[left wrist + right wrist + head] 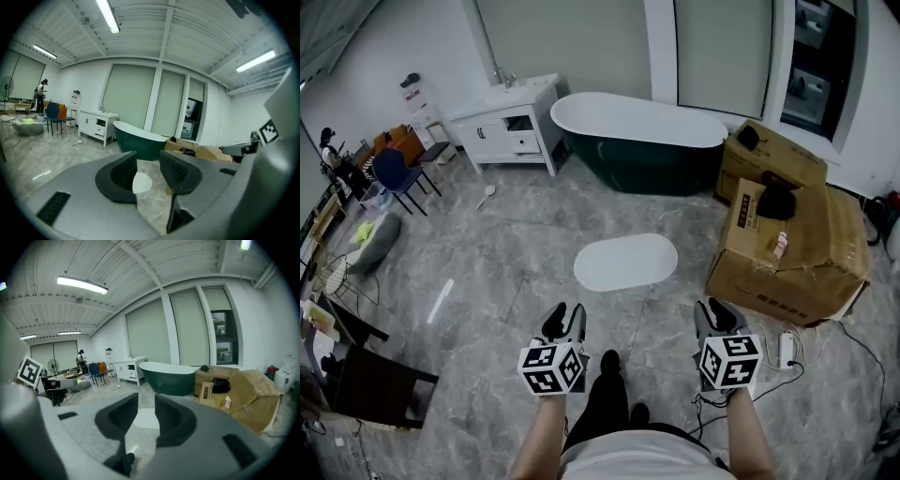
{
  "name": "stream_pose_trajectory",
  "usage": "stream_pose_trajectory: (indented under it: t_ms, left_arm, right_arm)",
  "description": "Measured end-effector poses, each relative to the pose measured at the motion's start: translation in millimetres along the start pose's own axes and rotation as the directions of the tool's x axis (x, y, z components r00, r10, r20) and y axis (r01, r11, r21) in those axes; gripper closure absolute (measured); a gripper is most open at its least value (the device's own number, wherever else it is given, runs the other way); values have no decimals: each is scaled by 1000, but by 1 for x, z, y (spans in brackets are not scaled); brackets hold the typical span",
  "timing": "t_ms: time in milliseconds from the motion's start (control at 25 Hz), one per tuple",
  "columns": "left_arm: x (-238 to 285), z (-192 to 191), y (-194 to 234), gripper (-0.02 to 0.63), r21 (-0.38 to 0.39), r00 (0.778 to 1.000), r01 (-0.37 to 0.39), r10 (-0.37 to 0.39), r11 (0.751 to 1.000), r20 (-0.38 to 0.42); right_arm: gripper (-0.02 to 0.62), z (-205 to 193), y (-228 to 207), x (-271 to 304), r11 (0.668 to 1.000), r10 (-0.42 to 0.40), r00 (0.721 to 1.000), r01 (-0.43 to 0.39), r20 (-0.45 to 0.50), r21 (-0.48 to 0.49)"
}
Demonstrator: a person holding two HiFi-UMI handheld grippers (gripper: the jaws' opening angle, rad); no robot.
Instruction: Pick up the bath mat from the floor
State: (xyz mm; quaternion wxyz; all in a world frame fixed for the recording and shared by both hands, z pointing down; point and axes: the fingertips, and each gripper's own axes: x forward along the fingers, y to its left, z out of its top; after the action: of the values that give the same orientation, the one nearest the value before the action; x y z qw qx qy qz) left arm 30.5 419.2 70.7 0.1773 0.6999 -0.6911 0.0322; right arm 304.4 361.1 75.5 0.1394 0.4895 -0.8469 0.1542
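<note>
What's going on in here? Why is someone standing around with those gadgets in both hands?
A person stands in a bathroom-like space holding a left gripper and a right gripper. Both have their jaws apart with nothing between them. They point toward a white oval bath mat lying flat on the floor, just ahead, in front of a dark green bathtub. Neither gripper touches the mat.

The floor (487, 272) below and ahead of the fingers (174, 169) was grey veined stone tile, polished and reflective. The bath mat (625, 262), ahead of both pairs of fingers, looked white, matt and soft, like cloth. The bathtub (637, 141) beyond it was glossy. The cardboard boxes (806, 253), right of the fingers of the right gripper (719, 311), were matt brown and creased. The left gripper (566, 317) had a matt grey plastic shell and dark ribbed finger pads.
</note>
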Motion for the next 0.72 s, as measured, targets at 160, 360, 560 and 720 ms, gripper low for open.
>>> stream_pose_trajectory:
  t_ms: [160,360,560,720]
  left_arm:
    - [15,3,6,437,-7,1000,3,-3,1000,-8]
    - [54,8,19,416,-17,1000,-3,2,1000,-10]
    - [111,14,41,412,-25,1000,7,-8,1000,-29]
    - [165,27,66,407,-46,999,10,-12,999,-40]
  right_arm:
    - [495,5,-6,13,1000,-12,1000,12,-6,22]
    - [495,15,-15,47,999,-13,1000,14,-7,30]
    - [495,24,-21,96,999,-22,999,23,-31,33]
    - [495,38,-26,151,999,-27,998,30,-60,45]
